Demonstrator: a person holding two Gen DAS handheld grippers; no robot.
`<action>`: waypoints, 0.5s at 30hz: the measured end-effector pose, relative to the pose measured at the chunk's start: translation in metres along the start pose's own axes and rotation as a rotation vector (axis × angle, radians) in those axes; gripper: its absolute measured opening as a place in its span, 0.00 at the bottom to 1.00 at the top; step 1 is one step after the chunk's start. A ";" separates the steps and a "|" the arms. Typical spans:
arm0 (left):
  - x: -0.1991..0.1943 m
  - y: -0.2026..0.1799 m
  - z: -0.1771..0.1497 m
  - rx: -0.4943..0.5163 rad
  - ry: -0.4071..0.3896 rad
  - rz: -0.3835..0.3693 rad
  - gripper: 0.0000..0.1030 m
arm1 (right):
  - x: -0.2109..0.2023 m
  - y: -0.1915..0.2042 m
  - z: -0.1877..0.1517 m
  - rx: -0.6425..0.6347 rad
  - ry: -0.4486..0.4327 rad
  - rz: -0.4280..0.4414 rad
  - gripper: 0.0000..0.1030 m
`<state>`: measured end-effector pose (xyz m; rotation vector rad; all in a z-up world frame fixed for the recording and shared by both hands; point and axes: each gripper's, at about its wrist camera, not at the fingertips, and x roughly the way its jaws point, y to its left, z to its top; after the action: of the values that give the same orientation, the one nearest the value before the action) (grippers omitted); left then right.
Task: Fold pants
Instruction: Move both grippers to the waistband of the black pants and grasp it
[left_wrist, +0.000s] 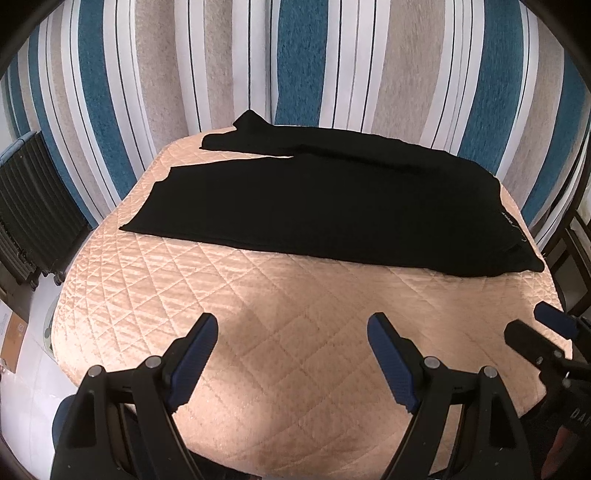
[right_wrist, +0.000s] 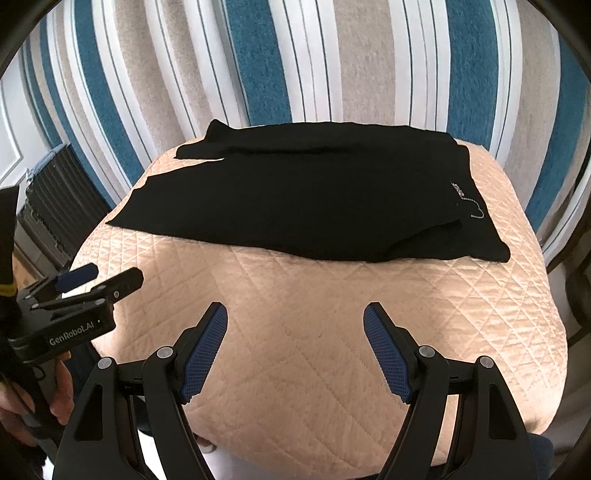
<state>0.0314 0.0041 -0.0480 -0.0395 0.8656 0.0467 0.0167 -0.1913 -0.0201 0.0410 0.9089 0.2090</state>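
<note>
Left gripper (left_wrist: 291, 325) and right gripper (right_wrist: 295, 314) hovered side by side over the near, bare part of the quilted peach tabletop (right_wrist: 303, 317), jaws spread wide and empty. Farther back lay the black pants (left_wrist: 332, 206) — spread flat, legs leftward, waistband at right — before a striped curtain (right_wrist: 332, 55).
</note>
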 end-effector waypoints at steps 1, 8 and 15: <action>0.002 -0.001 0.000 0.004 0.000 -0.001 0.82 | 0.002 -0.002 0.001 0.007 0.003 -0.001 0.74; 0.023 -0.001 0.005 0.005 0.012 -0.012 0.82 | 0.021 -0.018 0.005 0.046 0.022 -0.003 0.74; 0.046 0.008 0.008 -0.015 0.021 -0.032 0.82 | 0.041 -0.041 0.011 0.118 0.033 0.005 0.74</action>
<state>0.0673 0.0133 -0.0781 -0.0681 0.8850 0.0231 0.0565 -0.2225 -0.0506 0.1494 0.9536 0.1611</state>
